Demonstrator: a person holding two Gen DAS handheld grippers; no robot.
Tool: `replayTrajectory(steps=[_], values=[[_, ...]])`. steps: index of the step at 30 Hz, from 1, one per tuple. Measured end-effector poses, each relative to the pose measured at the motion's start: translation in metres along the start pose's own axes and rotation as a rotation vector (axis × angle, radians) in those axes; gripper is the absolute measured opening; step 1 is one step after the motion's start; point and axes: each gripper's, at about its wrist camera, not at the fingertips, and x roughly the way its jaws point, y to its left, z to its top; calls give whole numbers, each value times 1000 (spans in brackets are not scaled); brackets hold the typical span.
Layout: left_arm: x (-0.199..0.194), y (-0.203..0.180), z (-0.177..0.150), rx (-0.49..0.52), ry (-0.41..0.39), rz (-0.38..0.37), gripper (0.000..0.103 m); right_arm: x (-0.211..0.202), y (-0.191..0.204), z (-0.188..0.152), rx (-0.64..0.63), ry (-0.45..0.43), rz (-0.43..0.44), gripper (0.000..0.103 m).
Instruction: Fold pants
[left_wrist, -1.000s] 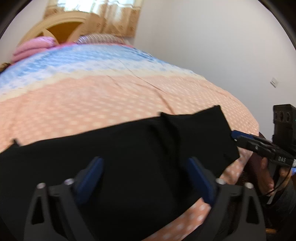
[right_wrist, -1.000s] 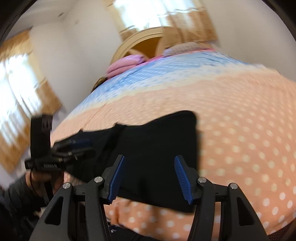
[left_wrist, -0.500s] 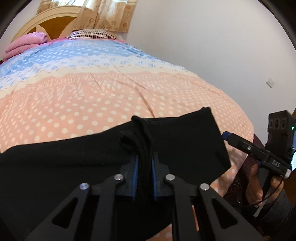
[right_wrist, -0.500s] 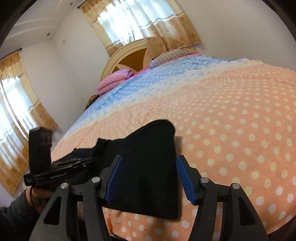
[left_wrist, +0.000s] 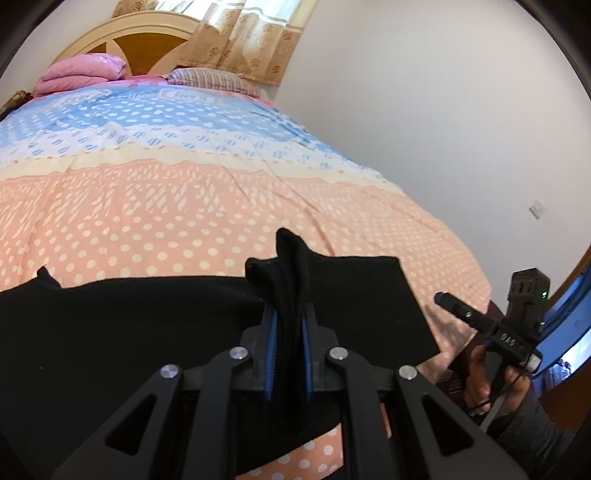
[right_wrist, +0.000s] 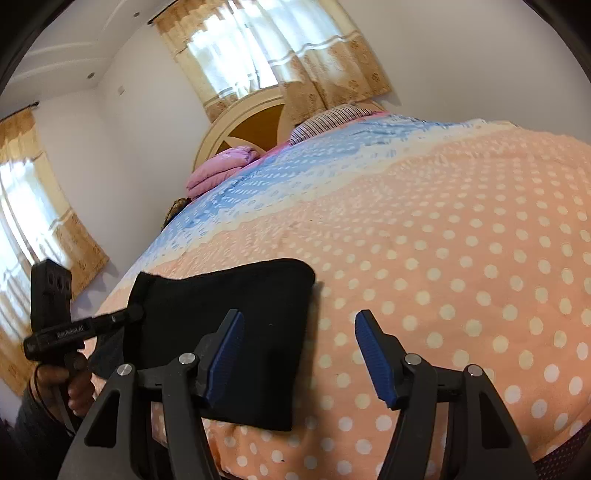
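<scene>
Black pants (left_wrist: 110, 332) lie across the near edge of the bed (left_wrist: 184, 206). My left gripper (left_wrist: 289, 325) is shut on a bunched fold of the pants, which rises between its blue pads. The pants' end (right_wrist: 236, 314) also shows in the right wrist view. My right gripper (right_wrist: 299, 354) is open and empty, hovering over the pants' right edge and the quilt. The left gripper (right_wrist: 125, 317) shows at the left of the right wrist view, and the right gripper (left_wrist: 443, 297) at the right of the left wrist view.
The bed has a peach dotted quilt with blue bands further back. Pink folded bedding (left_wrist: 81, 74) and a striped pillow (left_wrist: 210, 79) lie by the wooden headboard (right_wrist: 255, 125). A white wall (left_wrist: 443, 129) runs along the bed's right side. Curtained windows (right_wrist: 236, 66) are behind.
My left gripper closed on a fold of the pants and lifted it slightly. My right gripper stayed open and shifted right, from over the pants to their right edge.
</scene>
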Motion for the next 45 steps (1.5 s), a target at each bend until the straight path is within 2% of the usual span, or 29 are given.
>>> replayTrajectory(steps=[5,8,11,16,21,25,31,34,37,39,40,43,45], values=[[7,-6,-1,13,7,-25,13,1,11,-5,-48,9,-5,65],[0,-10,1,17,-12,-69,13,3,12,-6,-52,17,-3,65],[-7,-15,8,38,-35,-63,12,5,10,-7,-46,26,-7,65],[-23,3,12,-27,-46,-75,12,4,6,-6,-25,17,-16,65],[-33,40,-3,-110,-29,-11,12,4,8,-7,-35,20,-16,65],[-16,69,-17,-168,3,33,12,5,18,-11,-84,23,-8,65],[-4,77,-26,-166,10,62,12,-3,55,-20,-210,-11,96,65],[-5,79,-26,-164,9,64,13,12,75,-34,-280,75,133,66],[-4,76,-28,-144,8,85,19,43,79,-49,-322,217,43,66],[-5,73,-31,-118,9,108,19,41,84,-50,-367,186,11,66],[-5,69,-32,-99,7,126,25,35,90,-47,-390,163,-3,66],[-5,62,-36,-34,10,166,34,22,101,-33,-385,80,66,66],[-5,56,-38,19,15,205,38,26,110,-22,-388,76,101,67]])
